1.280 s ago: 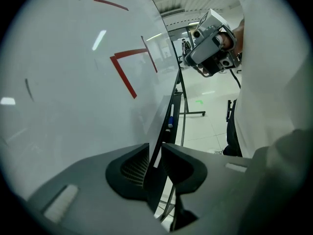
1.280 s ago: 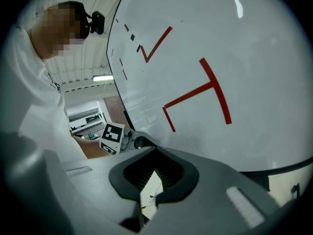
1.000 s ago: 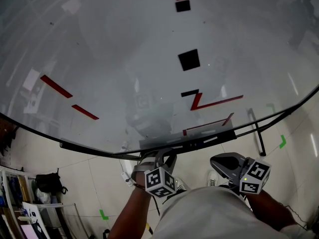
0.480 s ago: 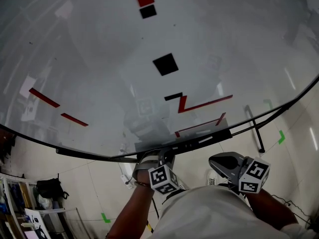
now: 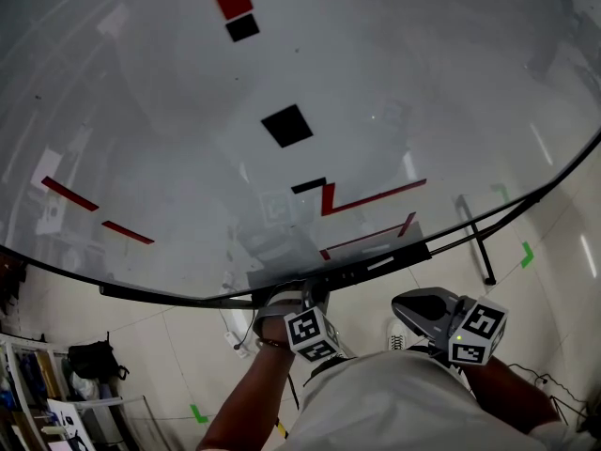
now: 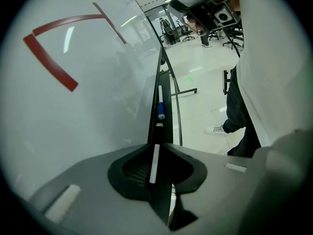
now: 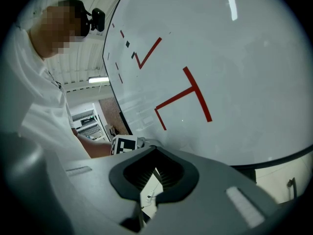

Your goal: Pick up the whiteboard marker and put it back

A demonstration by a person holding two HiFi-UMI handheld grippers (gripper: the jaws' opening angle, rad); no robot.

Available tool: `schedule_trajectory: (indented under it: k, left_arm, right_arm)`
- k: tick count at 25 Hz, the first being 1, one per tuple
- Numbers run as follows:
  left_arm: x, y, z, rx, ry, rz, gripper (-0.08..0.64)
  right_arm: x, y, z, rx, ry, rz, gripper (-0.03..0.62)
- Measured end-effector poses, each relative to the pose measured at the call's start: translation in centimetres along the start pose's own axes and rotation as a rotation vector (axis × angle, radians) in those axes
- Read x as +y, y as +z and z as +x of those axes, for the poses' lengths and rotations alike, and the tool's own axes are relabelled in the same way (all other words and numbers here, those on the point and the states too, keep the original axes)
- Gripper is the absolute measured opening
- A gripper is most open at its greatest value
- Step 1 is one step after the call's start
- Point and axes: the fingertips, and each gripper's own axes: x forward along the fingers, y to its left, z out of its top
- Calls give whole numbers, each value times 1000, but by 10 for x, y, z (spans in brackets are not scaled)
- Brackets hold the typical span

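Observation:
My left gripper [image 5: 306, 297] is at the black tray [image 5: 376, 266] along the whiteboard's [image 5: 282, 83] bottom edge. In the left gripper view its jaws [image 6: 156, 146] are shut on a thin white whiteboard marker [image 6: 154, 163], which lies in line with the tray [image 6: 165, 92]. A second marker with a blue cap [image 6: 160, 106] rests further along the tray. My right gripper [image 5: 402, 302] hangs to the right, below the tray and away from the board, shut with nothing in it [image 7: 155, 155].
The whiteboard carries red lines and black squares [image 5: 286, 125]. Its black stand leg [image 5: 479, 242] reaches out over the tiled floor at the right, by green tape marks [image 5: 528, 254]. Shelving [image 5: 38, 383] and a bag stand at the lower left. The person's shoe [image 6: 215, 129] is near the stand.
The head camera has swung, so the board's marks sit further left. My left gripper has risen slightly to the tray. The right gripper has hardly moved.

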Motion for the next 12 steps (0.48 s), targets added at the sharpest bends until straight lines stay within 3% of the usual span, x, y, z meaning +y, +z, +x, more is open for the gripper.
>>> schedule_trajectory:
  k: [12]
  left_arm:
    - [4,-3,16,44,33,24,78]
  right_arm:
    - [-4,-1,-4,-4,-11,8,2]
